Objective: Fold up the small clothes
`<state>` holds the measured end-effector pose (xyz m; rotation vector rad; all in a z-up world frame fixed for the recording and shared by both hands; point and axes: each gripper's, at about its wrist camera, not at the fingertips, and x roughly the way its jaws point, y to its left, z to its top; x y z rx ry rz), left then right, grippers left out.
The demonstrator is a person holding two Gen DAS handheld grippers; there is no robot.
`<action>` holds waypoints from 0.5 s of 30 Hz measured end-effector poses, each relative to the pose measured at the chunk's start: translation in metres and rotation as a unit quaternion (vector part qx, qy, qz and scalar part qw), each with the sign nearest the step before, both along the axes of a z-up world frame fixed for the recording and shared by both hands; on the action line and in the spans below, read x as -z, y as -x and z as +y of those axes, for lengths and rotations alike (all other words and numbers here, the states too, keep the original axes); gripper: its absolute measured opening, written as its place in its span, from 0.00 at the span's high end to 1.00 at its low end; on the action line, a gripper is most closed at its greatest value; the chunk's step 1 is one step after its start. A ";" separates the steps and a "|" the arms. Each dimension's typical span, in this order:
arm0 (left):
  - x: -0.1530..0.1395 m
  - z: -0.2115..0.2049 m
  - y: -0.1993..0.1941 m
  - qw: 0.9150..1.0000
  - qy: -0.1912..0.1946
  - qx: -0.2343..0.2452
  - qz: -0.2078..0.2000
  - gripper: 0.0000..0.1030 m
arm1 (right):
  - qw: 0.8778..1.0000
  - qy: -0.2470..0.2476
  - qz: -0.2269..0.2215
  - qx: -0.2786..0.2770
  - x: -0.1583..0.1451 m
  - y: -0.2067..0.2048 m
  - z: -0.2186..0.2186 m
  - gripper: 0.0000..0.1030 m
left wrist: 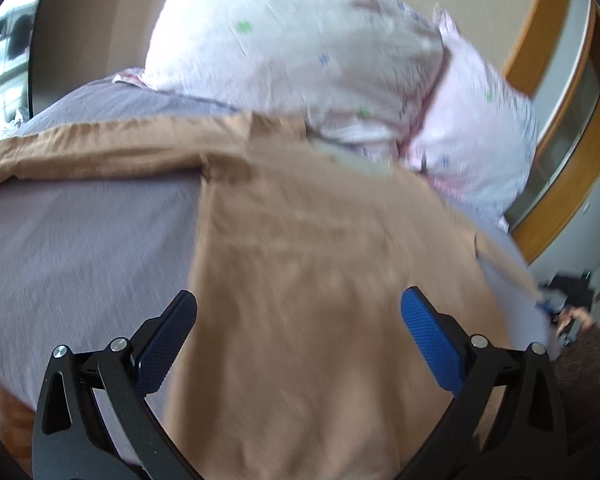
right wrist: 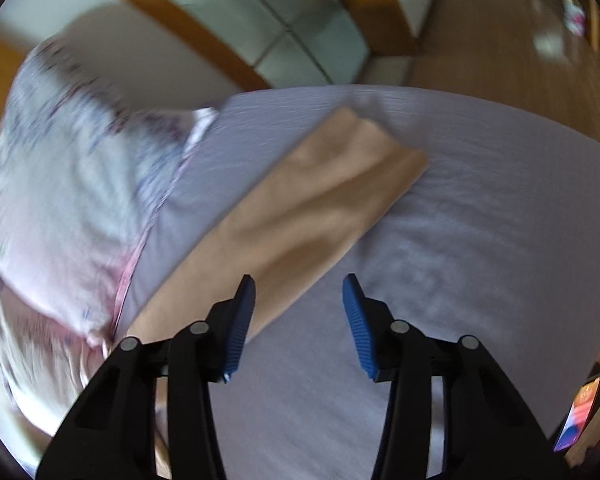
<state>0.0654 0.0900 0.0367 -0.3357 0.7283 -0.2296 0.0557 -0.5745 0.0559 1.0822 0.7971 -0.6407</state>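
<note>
1. Grey-lilac bedsheet (right wrist: 480, 220) covers the bed that fills most of both views; both frames are smeared by motion blur.
2. Left gripper (left wrist: 299, 305) sits low in the left wrist view, its jaws spread wide with nothing between the blue pads (left wrist: 428, 336); it hangs over cloth without gripping it.
3. Directly beneath and ahead of those jaws lies the tan garment (left wrist: 320, 260), spread flat on the sheet and taking up the centre and lower middle of the frame. A long strip of it runs off toward the left edge along the sheet.
4. Right gripper (right wrist: 299, 291) occupies the bottom centre of the right wrist view, jaws parted about halfway and holding nothing.
5. In that view the tan garment (right wrist: 300, 216) is a band running diagonally from lower left toward the upper centre, ending in a squared edge; the left finger overlaps its lower border, the right finger is over bare sheet.
6. Farther out, a white floral pillow (left wrist: 300, 52) rests at the top of the left wrist view, against the garment's far edge; it appears blurred at the left of the right wrist view (right wrist: 68, 184).
7. Wood-framed panels (right wrist: 284, 28) stand behind the bed, and a lit phone (right wrist: 578, 416) lies at the lower right edge.
</note>
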 end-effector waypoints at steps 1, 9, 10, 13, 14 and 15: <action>-0.001 0.006 -0.001 1.000 0.006 -0.004 -0.004 0.01 | 1.000 -0.004 -0.006 0.012 0.002 0.000 -0.006 0.64; -0.003 0.087 -0.018 0.993 0.070 -0.092 -0.012 0.01 | 0.999 0.007 -0.023 0.047 0.010 -0.012 -0.024 0.94; -0.003 0.096 -0.017 0.992 0.074 -0.102 -0.015 0.01 | 0.998 0.039 -0.024 0.031 -0.004 -0.021 -0.015 0.94; -0.004 0.138 -0.018 0.984 0.101 -0.148 -0.021 0.01 | 0.985 0.129 -0.089 -0.076 -0.062 -0.062 0.045 0.95; -0.004 0.147 -0.018 0.981 0.107 -0.159 -0.019 0.01 | 0.976 0.142 -0.114 -0.118 -0.079 -0.079 0.071 0.95; -0.004 0.158 -0.020 0.979 0.111 -0.173 -0.012 0.01 | 0.966 0.151 -0.137 -0.160 -0.094 -0.093 0.100 0.95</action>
